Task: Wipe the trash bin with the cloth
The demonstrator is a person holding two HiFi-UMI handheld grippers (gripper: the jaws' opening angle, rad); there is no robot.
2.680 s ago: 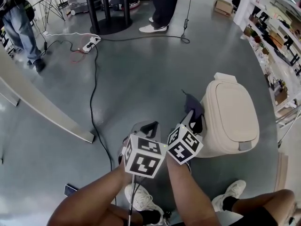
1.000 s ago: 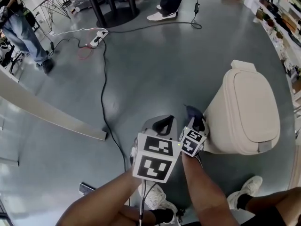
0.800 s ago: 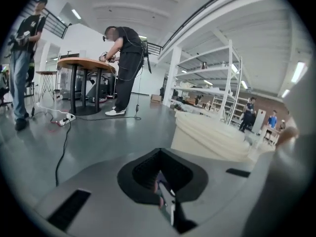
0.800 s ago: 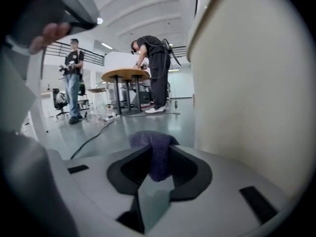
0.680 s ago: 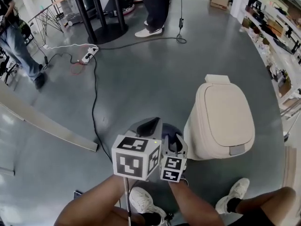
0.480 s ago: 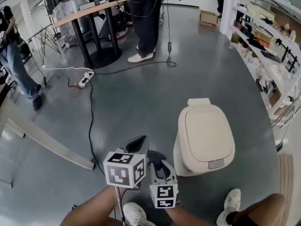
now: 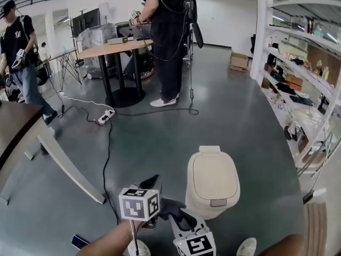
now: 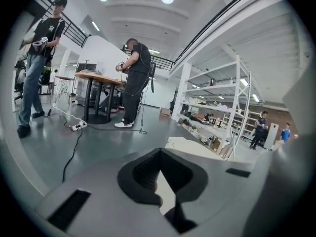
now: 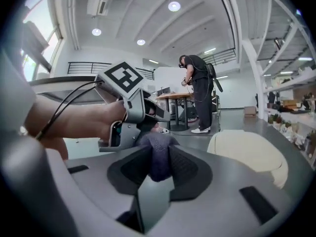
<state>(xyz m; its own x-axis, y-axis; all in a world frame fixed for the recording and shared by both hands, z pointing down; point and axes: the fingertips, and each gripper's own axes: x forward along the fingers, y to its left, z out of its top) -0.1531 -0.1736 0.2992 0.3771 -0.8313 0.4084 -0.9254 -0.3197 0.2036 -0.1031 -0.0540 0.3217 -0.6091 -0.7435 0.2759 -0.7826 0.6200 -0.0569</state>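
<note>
The right tongs point(image 9: 159, 168) are clamped on a dark cloth point(image 9: 158, 151), a thick fold of it bunched between the pads and poking out past the tips. The left tongs point(image 8: 159, 154) have their tips drawn together with nothing between them. In the head view both sit low and close together, left of the beige trash bin point(image 7: 213, 180). The bin stands on the grey floor point(image 7: 229, 116) just beside them with its lid down. The cloth is near the bin's side but does not look to be touching it, so the wiping stroke has yet to land. To do it well, the right tongs should hold their squeeze and go in at an angle, so that cloth and not hard plastic meets the bin. Only a small tuft sticks out, so the strokes will be narrow and ought to overlap, running along the lid from the hinge toward the grey tab point(image 7: 218, 202) at the front, then down the curved sides. The bin looks light and may slide or tip under pressure. The closed left tongs could rest against the near wall to brace it, pushing opposite the wipe. Go gently near the tab so the lid does not spring open.
</note>
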